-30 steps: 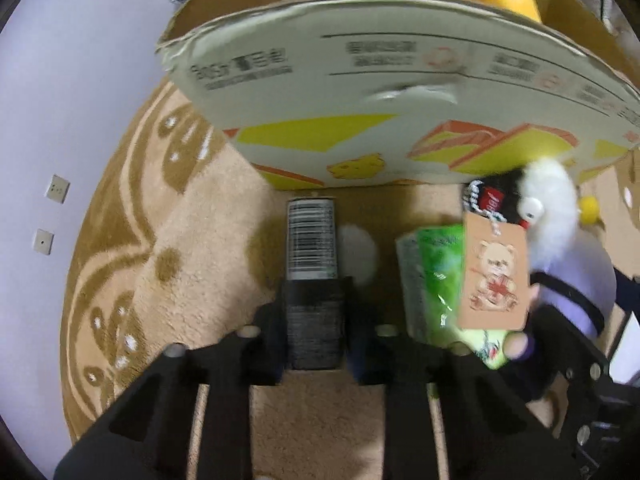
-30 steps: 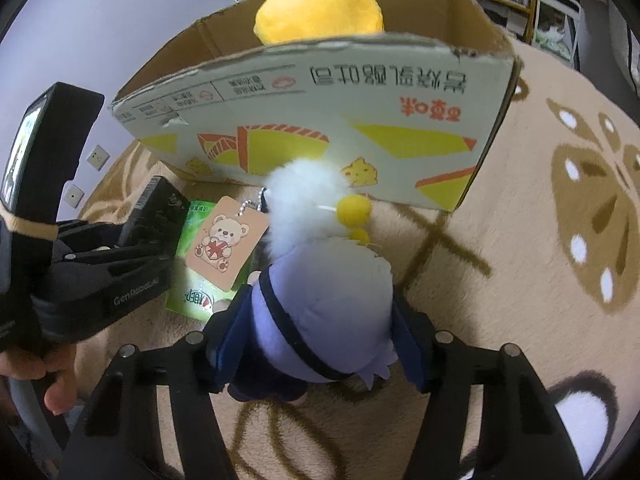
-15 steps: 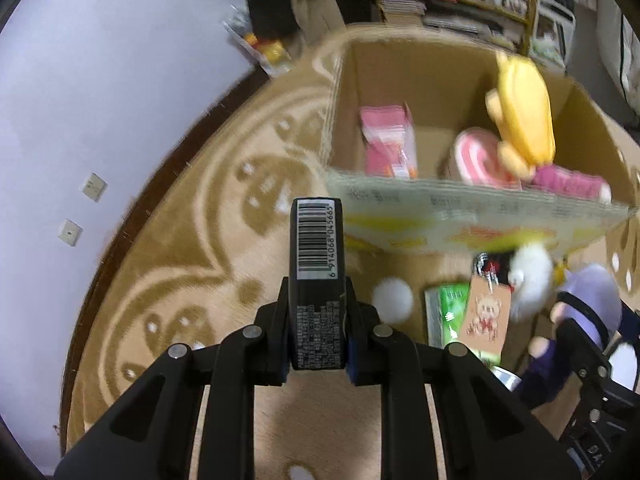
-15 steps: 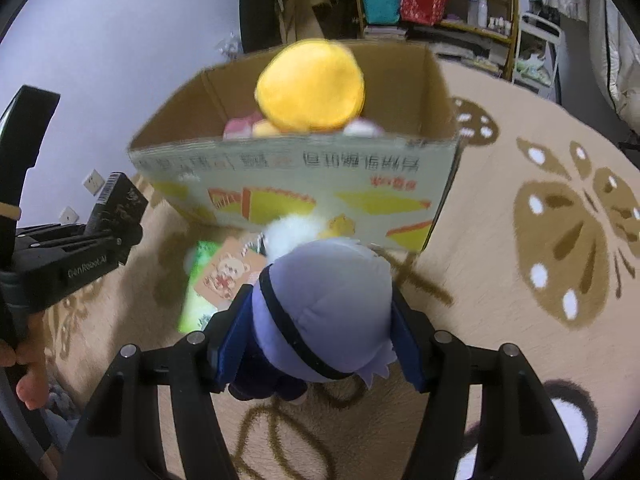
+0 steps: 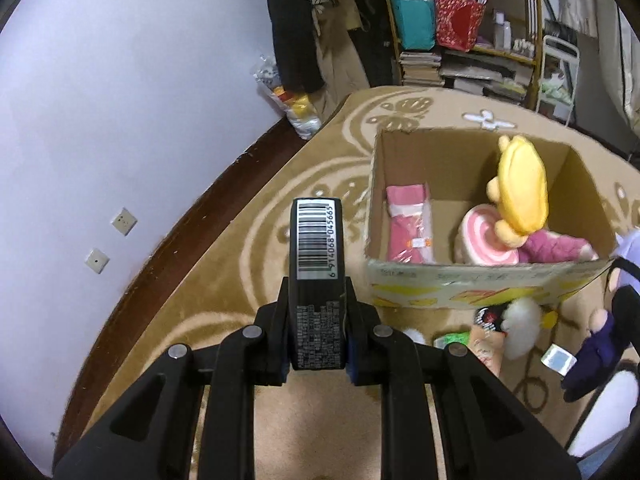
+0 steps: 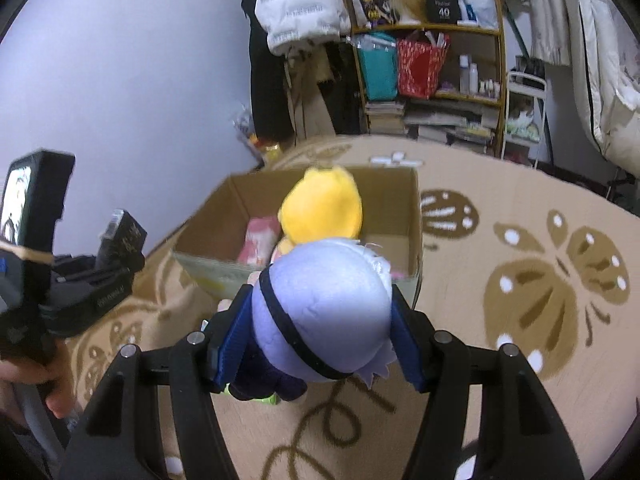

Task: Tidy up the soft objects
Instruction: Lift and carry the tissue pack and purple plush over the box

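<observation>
Your left gripper [image 5: 316, 334] pinches a slim black pack [image 5: 317, 276], barcode end up, its pads tight against both sides, above the beige patterned carpet [image 5: 224, 280]. Your right gripper [image 6: 316, 330] is clamped on a plush doll with a pale lilac head [image 6: 326, 308], the blue pads pressing the head from either side while its dark body hangs below. Just ahead of both stands an open cardboard box [image 5: 472, 276] on the carpet, holding a yellow-haired plush [image 5: 520, 188], a pink packet [image 5: 410, 228] against its left wall and a pink-and-white round toy [image 5: 482, 240]. On the carpet in front of the box's printed wall lie a white fluffy toy [image 5: 520, 322], a green packet [image 5: 456, 338] and a tan paper tag [image 5: 486, 350], close together. From the right wrist view, a hand [image 6: 44, 384] grips the left tool's handle at the frame's left edge. A crowded shelf [image 5: 464, 32] lines the far wall.
</observation>
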`<action>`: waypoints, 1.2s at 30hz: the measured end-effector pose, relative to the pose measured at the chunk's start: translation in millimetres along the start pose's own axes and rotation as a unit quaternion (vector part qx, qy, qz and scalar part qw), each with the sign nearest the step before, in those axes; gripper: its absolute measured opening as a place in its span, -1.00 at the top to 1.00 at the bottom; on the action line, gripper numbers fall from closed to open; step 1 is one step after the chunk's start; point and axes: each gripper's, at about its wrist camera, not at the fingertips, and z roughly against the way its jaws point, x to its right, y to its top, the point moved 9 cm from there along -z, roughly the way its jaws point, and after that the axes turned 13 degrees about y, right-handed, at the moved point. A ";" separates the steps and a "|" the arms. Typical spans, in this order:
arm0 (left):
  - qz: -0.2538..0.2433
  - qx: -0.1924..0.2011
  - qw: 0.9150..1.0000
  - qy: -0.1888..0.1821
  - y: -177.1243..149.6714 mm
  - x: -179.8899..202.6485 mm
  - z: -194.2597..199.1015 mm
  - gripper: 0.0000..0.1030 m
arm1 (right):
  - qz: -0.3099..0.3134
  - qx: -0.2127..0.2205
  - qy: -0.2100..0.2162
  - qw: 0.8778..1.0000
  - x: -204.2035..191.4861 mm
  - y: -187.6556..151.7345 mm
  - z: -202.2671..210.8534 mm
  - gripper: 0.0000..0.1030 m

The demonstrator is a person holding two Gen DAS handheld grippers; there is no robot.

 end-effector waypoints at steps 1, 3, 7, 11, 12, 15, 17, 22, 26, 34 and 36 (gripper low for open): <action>0.004 0.007 1.000 -0.004 3.5 -0.1 3.2 0.64 | 0.001 0.006 -0.001 1.000 0.5 3.2 1.7 -0.31; 0.005 0.022 1.000 -0.004 11.2 -1.5 8.6 0.64 | 0.003 0.017 -0.001 1.000 0.9 8.9 3.7 -0.31; 0.010 0.058 0.998 -0.011 25.0 -0.8 21.2 0.64 | 0.009 0.048 -0.003 0.999 0.3 23.4 6.6 -0.31; 0.014 0.092 0.995 -0.020 41.1 4.3 31.5 0.63 | 0.016 0.068 0.000 0.998 -0.7 36.8 5.7 -0.31; 0.017 0.100 0.995 -0.023 44.4 6.2 32.8 0.63 | 0.019 0.073 0.001 0.997 -1.0 39.7 5.2 -0.31; 0.030 0.108 0.993 -0.041 51.3 13.2 32.5 0.63 | 0.026 0.100 -0.001 0.995 -0.3 48.1 5.9 -0.31; 0.044 0.092 0.992 -0.070 53.7 18.6 27.7 0.63 | 0.025 0.113 0.001 0.993 2.6 51.9 4.4 -0.31; 0.069 0.090 0.989 -0.097 62.0 24.9 16.3 0.63 | 0.020 0.106 -0.007 0.994 17.2 56.7 -8.3 -0.31; 0.053 0.081 0.991 -0.094 62.1 36.5 0.9 0.62 | 0.008 0.101 -0.003 0.995 28.7 56.6 -19.7 -0.32; 0.047 0.087 0.992 -0.083 62.8 44.9 -4.2 0.60 | -0.024 0.097 0.035 0.994 36.5 51.2 -35.6 -0.39; 0.053 0.090 0.991 -0.087 63.0 44.7 -2.0 0.60 | -0.021 0.098 0.028 0.995 36.6 52.6 -36.6 -0.39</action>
